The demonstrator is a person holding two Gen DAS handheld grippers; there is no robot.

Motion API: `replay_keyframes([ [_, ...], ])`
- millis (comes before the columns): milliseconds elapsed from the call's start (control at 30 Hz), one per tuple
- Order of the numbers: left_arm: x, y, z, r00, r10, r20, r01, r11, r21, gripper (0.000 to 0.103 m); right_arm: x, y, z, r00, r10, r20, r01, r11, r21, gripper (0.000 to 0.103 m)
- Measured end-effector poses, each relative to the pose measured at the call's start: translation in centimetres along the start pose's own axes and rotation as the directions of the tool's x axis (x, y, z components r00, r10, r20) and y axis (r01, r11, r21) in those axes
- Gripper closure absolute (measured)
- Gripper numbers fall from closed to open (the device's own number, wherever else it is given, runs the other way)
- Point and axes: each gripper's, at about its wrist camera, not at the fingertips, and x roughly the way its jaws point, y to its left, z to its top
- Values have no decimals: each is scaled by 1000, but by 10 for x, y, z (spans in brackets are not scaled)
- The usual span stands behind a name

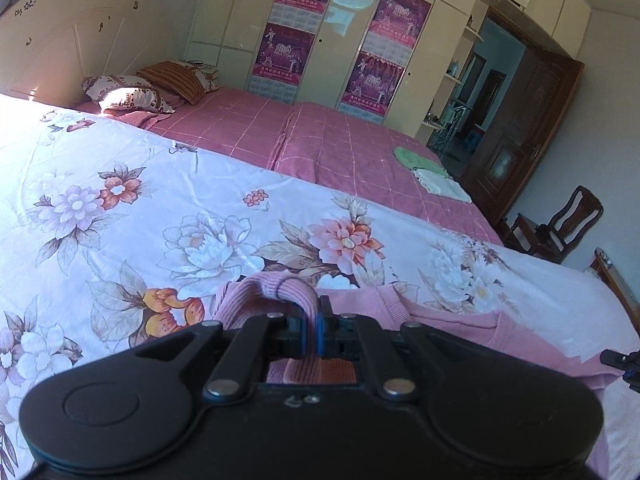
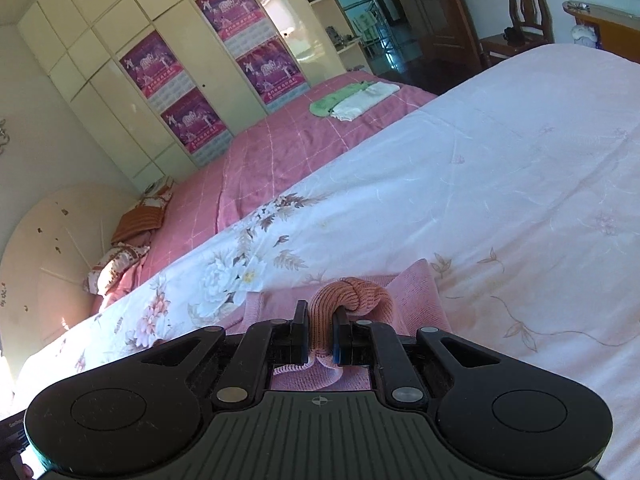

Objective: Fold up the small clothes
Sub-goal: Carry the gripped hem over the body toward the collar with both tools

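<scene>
A pink knitted sweater [image 1: 460, 324] lies on the white floral quilt [image 1: 200, 208]. My left gripper [image 1: 313, 312] is shut on a bunched ribbed fold of the sweater [image 1: 280, 288], which bulges out above its blue pads. In the right wrist view, my right gripper [image 2: 321, 320] is shut on another ribbed fold of the same pink sweater [image 2: 352, 294], curled into a roll above the pads. More of the sweater [image 2: 416, 292] spreads flat on the quilt [image 2: 500, 180] beyond and below both grippers. The tip of the other gripper [image 1: 624, 364] shows at the right edge of the left wrist view.
A pink checked bedspread [image 1: 320, 140] covers the far half of the bed. Folded green cloth [image 2: 336, 100] and white cloth [image 2: 368, 102] lie on it. Pillows [image 1: 132, 94] rest by the headboard [image 1: 68, 36]. A wardrobe with posters [image 1: 320, 32], a wooden door [image 1: 520, 128] and a chair [image 1: 560, 228] stand beyond.
</scene>
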Motion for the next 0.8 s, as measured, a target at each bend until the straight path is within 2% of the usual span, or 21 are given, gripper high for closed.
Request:
replay_keyframes([
  [133,22,-1,-2,999,39,-36,-38,999,26,98,24,-5,2,999,-25,-25,25,1000,2,93],
  [233,38,-1,-3,994,73,-79,-68,996,59,89,42,-7,3,997,-36,-69,36,999,-3,93],
  [267,44,2,-3,993,76,-88,-70,996,63,85,46,-9,3,996,-41,-82,41,999,-2,93],
  [333,48,6,-2,992,67,-110,-59,996,71,84,52,-12,4,995,-41,-86,42,999,4,93],
  [400,48,9,0,992,43,-118,-34,997,75,76,53,-16,7,996,-25,-83,26,999,19,92],
  [433,45,10,1,993,38,-114,-30,996,79,55,52,-17,7,997,-19,-79,20,1000,14,92],
  [467,40,12,1,994,56,-96,-48,995,83,24,50,-17,8,997,-17,-75,17,1000,5,92],
  [500,34,14,2,995,71,-64,-65,994,82,13,49,-17,8,998,-13,-68,13,1000,2,92],
  [533,27,17,3,997,67,-30,-64,994,83,9,48,-18,9,998,-5,-64,6,1000,10,92],
  [600,21,24,7,998,56,-32,-53,994,97,10,44,-22,11,998,20,-56,-18,999,34,92],
  [633,19,26,7,998,60,-30,-56,992,115,14,44,-22,11,998,24,-51,-22,999,30,83],
  [667,18,27,8,997,66,-28,-61,988,145,16,43,-21,12,999,18,-42,-17,1000,19,60],
  [733,18,26,6,997,74,-34,-65,975,214,21,37,-17,14,1000,2,-1,-2,1000,-7,24],
  [800,22,25,3,996,80,-44,-66,963,263,26,33,-15,17,1000,5,18,-4,999,-35,24],
])
